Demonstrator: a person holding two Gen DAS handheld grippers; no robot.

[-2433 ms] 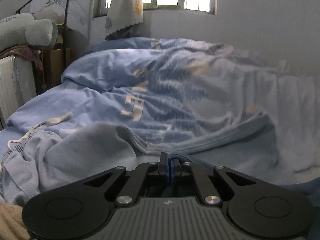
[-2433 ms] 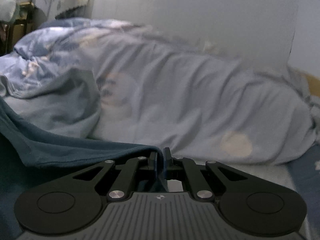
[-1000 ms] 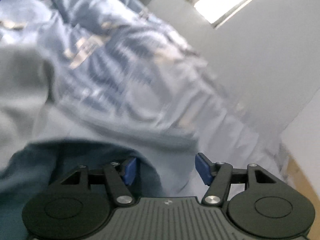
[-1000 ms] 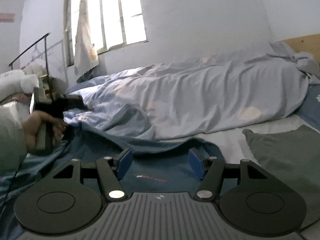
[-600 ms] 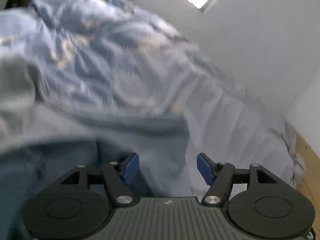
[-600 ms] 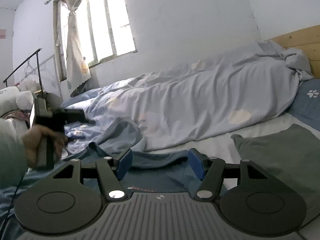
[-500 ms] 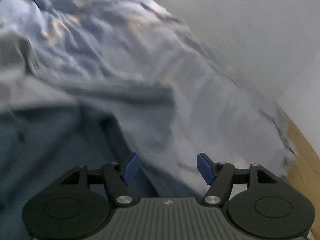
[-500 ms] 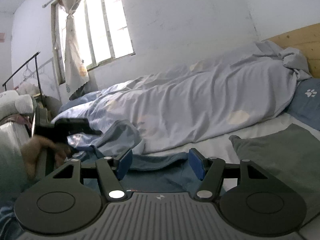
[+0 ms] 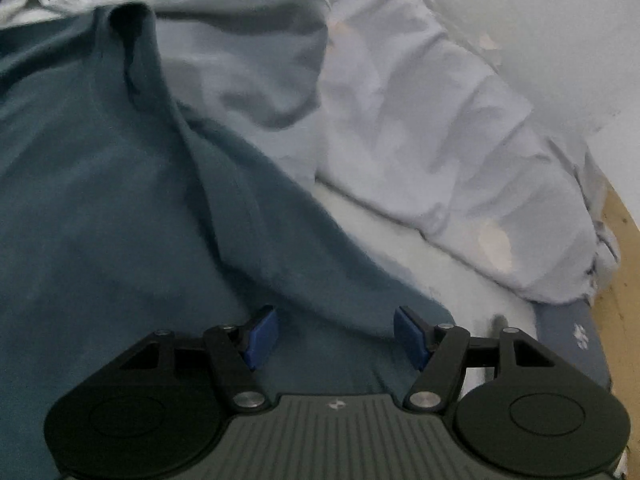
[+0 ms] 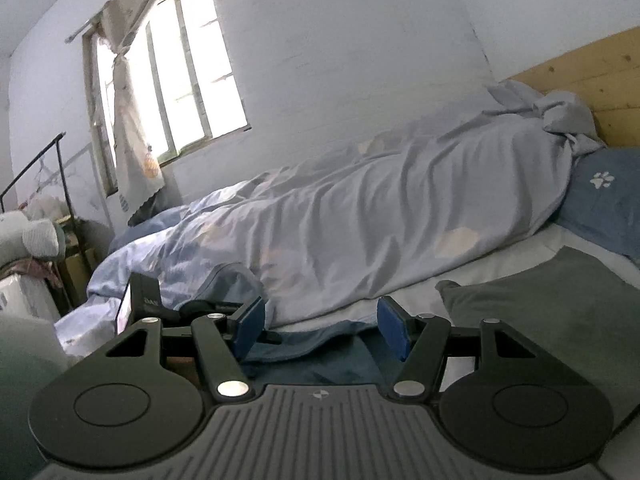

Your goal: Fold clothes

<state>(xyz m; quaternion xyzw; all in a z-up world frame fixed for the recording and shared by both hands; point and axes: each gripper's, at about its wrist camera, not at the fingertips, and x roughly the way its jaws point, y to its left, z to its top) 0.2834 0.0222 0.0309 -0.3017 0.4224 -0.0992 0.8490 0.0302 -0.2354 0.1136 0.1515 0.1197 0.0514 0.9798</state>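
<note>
A dark teal garment (image 9: 100, 208) lies spread over the bed and fills the left half of the left wrist view, with a raised fold running down its middle. My left gripper (image 9: 336, 338) hovers open just above its right edge, nothing between the blue pads. In the right wrist view the same teal garment (image 10: 320, 354) lies low on the mattress under my open right gripper (image 10: 320, 326), which holds nothing. The left gripper's black body (image 10: 152, 300) shows at the left there. A folded grey-green garment (image 10: 560, 308) rests on the mattress at the right.
A rumpled pale blue duvet (image 10: 360, 232) is piled along the wall side of the bed. A blue pillow with a paw print (image 10: 604, 200) lies by the wooden headboard (image 10: 592, 76). White sheet (image 9: 420, 256) shows between garment and duvet. A window and clothes rack stand far left.
Both grippers, shut on the teal garment earliest, now stand open. The left gripper has swung down and right over the garment's edge. The right view has tilted slightly.
</note>
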